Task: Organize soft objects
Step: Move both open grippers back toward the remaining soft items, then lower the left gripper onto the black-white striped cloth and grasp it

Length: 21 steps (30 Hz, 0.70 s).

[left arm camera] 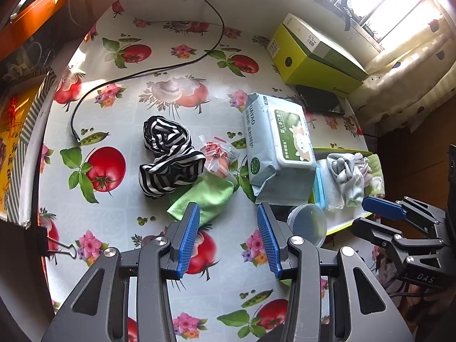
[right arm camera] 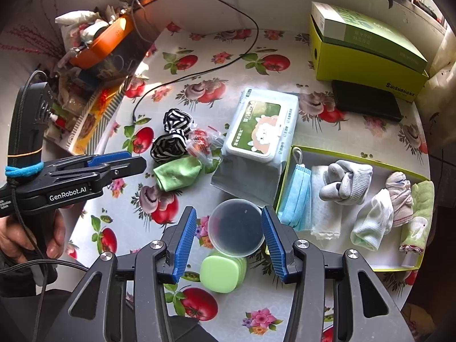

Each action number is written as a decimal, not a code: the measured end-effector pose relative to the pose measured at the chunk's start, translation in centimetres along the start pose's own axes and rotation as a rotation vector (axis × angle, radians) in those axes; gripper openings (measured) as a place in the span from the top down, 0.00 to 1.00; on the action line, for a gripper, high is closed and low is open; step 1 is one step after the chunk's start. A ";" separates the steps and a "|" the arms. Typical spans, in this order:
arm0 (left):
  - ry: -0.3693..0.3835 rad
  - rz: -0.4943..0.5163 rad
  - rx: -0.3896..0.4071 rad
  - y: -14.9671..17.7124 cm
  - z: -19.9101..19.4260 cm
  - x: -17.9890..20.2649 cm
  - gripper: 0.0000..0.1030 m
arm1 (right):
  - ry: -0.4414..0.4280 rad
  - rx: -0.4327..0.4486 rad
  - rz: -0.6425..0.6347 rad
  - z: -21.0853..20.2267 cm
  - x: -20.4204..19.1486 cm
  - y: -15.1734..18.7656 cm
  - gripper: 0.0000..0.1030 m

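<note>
A folded green cloth lies on the tablecloth just beyond my left gripper, which is open with nothing between its fingers. Behind the cloth are a black-and-white striped garment and a small plastic bag of red bits. My right gripper is open above a clear round lid, which shows between its fingers with a gap at the left pad. The yellow-green tray holds a blue mask, grey gloves, socks and small towels.
A wipes pack lies between the cloths and the tray. A green rounded case sits under the lid. A yellow-green box and a black slab stand at the back right. A black cable crosses the table. A hand holds the left gripper.
</note>
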<state>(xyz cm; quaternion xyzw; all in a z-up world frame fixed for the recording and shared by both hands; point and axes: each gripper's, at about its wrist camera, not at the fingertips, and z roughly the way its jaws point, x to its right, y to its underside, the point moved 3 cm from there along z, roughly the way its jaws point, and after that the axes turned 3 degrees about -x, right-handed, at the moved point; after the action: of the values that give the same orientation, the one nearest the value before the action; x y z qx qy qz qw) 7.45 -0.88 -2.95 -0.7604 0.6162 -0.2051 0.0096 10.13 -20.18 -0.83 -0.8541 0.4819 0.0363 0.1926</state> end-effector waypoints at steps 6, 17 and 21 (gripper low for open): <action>0.004 -0.034 -0.011 0.2 0.2 -1.2 0.58 | -0.013 -0.005 -0.023 0.4 -1.0 -0.5 0.54; 0.011 -0.109 -0.017 0.6 0.4 -3.9 0.58 | -0.040 -0.031 -0.075 2.0 -3.6 -1.6 0.54; 0.008 -0.135 -0.019 0.7 0.6 -4.9 0.58 | -0.040 -0.042 -0.089 2.8 -4.2 -2.1 0.54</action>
<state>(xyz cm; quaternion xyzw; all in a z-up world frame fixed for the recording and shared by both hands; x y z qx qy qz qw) 6.21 3.40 -5.15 -0.7994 0.5654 -0.2026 -0.0139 10.04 -14.76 -1.79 -0.8777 0.4384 0.0549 0.1854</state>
